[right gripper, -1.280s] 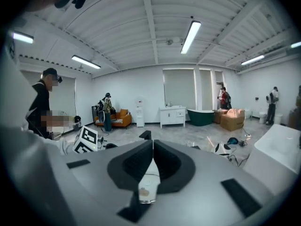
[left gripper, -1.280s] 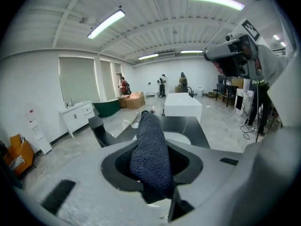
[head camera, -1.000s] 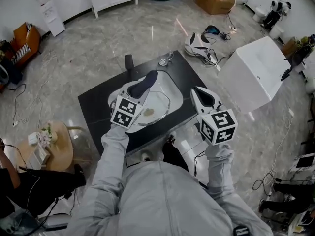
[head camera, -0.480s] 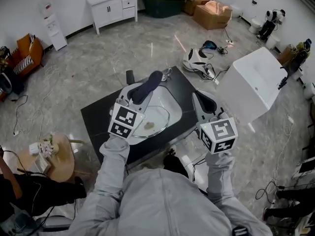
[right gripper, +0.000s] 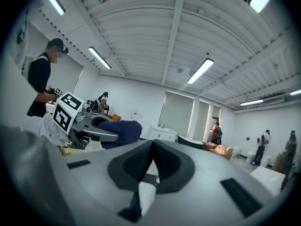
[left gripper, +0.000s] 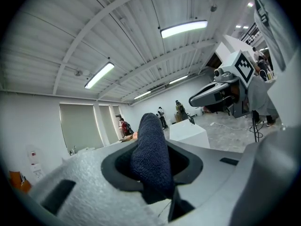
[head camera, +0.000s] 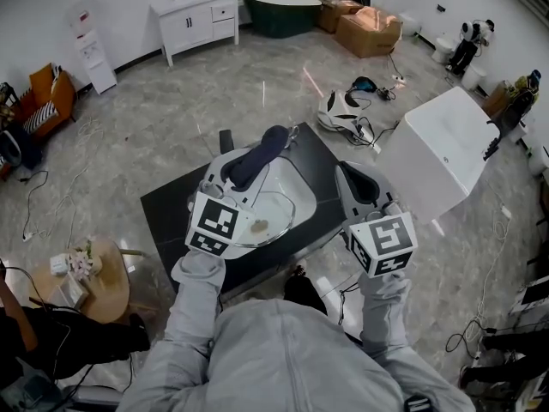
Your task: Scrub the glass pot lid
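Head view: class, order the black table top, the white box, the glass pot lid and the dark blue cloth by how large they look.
1. black table top
2. white box
3. glass pot lid, partly covered
4. dark blue cloth; close to the lid's size and nearer the camera, so these last two are unsure.

Left gripper with cloth now higher

Qty: L gripper + R gripper = 2. 1 ea.: cloth, lid, sink, cabinet, tub. 2 boxes.
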Motion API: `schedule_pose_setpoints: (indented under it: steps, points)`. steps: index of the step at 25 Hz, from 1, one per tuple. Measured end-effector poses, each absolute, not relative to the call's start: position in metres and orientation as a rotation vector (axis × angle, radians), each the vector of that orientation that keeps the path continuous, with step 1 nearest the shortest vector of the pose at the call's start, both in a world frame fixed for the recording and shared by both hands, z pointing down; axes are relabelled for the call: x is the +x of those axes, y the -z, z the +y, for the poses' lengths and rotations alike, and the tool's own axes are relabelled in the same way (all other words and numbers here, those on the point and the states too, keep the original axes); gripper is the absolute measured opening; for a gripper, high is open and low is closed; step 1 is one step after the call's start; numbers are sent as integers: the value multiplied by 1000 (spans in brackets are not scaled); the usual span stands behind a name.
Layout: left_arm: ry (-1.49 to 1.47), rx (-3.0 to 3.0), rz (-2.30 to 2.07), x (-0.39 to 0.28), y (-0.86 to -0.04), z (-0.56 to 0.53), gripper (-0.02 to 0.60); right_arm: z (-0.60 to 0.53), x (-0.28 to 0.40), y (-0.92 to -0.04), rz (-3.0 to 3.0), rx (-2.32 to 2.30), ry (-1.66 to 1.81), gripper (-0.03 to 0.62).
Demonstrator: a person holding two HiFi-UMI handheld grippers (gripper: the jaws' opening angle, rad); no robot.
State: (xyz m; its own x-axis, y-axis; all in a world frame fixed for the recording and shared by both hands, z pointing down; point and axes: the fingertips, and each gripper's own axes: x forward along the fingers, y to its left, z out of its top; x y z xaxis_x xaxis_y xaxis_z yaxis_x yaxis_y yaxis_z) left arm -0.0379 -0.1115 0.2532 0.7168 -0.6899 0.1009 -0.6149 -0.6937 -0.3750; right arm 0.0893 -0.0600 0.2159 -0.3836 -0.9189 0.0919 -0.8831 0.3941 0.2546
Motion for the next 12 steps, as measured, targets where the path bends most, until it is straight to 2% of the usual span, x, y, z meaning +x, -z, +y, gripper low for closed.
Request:
schedule_pose_setpoints:
  steps: [12]
  points:
    - [342,-2621,997,-39,-257,-103,127,-61,79,-222,-2460,1562,219,29]
